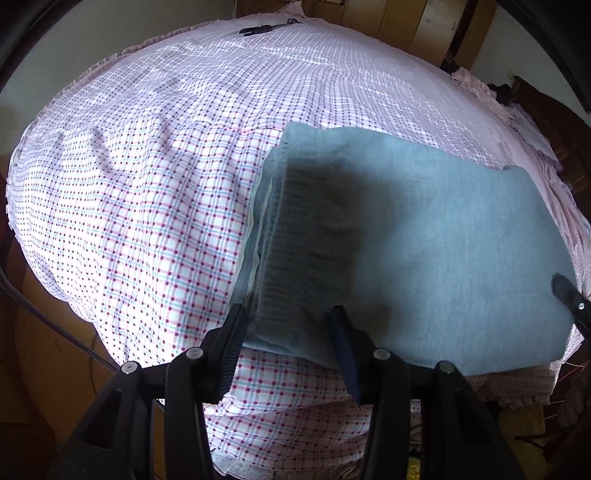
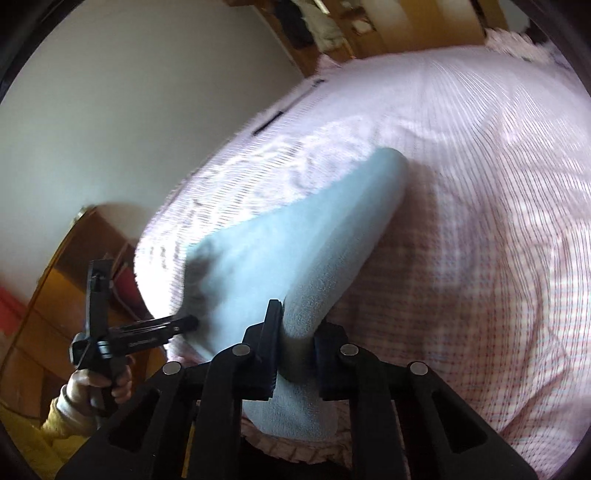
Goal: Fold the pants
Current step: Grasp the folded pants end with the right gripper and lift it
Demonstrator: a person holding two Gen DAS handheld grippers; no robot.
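- The pants (image 1: 424,236), a soft blue-grey fabric, lie folded into a thick rectangle on the bed (image 1: 147,184), near its front edge and toward the right side in the left wrist view.
- The bed wears a white sheet checked in pink, red and pale blue, with a frilled pink border.
- The left gripper (image 1: 288,321) points steeply down at the near left end of the pants, where the stacked layers and the ribbed waistband show.
- Its jaws stand partly apart, one finger at the outer edge of the stack and the other on top of the fabric; I cannot tell whether they pinch the layers or only straddle them.
- The right gripper (image 2: 295,328) has its jaws closed tight on a fold of the pants (image 2: 295,243), and that side is raised off the sheet in a ridge running away from the camera.
- In the right wrist view the left gripper (image 2: 184,325) touches the far side of the pants, held by a hand (image 2: 96,384) in a pale cuff and yellow sleeve.
- That view is blurred.
- A dark slim object (image 1: 266,28) lies at the far edge of the bed; I cannot tell what it is.
- Wooden furniture (image 2: 55,280) stands against a white wall beyond the bed.
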